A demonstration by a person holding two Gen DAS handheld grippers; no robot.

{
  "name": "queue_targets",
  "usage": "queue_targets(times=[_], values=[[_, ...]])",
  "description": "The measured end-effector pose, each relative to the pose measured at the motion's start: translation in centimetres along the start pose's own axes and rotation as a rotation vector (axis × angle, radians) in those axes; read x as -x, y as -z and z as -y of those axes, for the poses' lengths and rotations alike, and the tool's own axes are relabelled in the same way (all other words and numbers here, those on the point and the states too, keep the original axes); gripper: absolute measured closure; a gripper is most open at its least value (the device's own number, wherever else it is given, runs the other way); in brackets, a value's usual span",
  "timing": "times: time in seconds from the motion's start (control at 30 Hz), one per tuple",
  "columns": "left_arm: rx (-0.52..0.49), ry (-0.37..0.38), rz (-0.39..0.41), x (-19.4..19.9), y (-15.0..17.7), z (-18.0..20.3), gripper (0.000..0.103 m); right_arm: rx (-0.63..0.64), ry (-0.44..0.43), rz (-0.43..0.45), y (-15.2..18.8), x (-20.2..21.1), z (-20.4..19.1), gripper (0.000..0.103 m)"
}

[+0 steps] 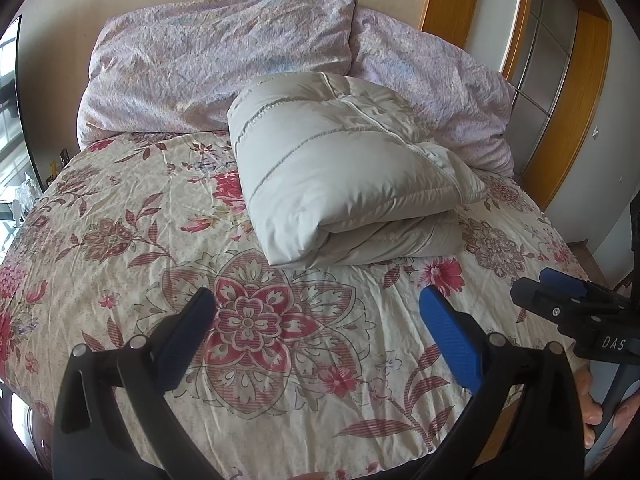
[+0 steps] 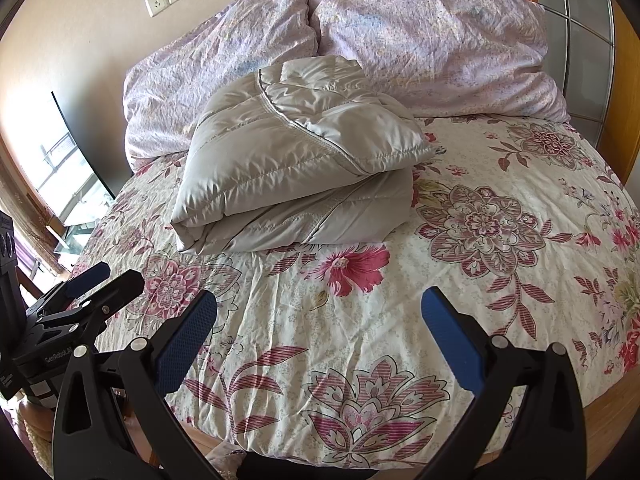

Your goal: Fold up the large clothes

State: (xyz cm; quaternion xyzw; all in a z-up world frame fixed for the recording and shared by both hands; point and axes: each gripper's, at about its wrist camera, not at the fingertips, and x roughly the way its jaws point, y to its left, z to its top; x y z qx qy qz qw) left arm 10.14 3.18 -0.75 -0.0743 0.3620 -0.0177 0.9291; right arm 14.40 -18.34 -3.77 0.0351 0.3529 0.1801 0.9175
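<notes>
A pale grey quilted down garment (image 1: 340, 176) (image 2: 296, 168) lies folded into a thick bundle on the flowered bedspread (image 1: 160, 280) (image 2: 480, 280), in front of the pillows. My left gripper (image 1: 318, 300) hovers open over the bedspread, short of the bundle, with nothing between its blue pads. My right gripper (image 2: 320, 304) is also open and empty, well in front of the bundle. In the left wrist view the right gripper (image 1: 560, 292) shows at the right edge; in the right wrist view the left gripper (image 2: 104, 280) shows at the left edge.
Two lilac pillows (image 1: 224, 60) (image 2: 432, 44) lean against the wall at the head of the bed. A wooden-framed sliding door (image 1: 560, 80) stands to the right. A window (image 2: 68, 176) lies to the left. A hand (image 1: 592, 412) grips the right tool's handle.
</notes>
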Motion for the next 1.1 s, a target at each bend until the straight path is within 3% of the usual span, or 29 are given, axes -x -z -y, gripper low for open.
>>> queue_targets(times=[1.1], values=[[-0.002, 0.008, -0.013, -0.57, 0.00, -0.25, 0.002, -0.004, 0.000, -0.003, 0.09, -0.34, 0.29, 0.001]])
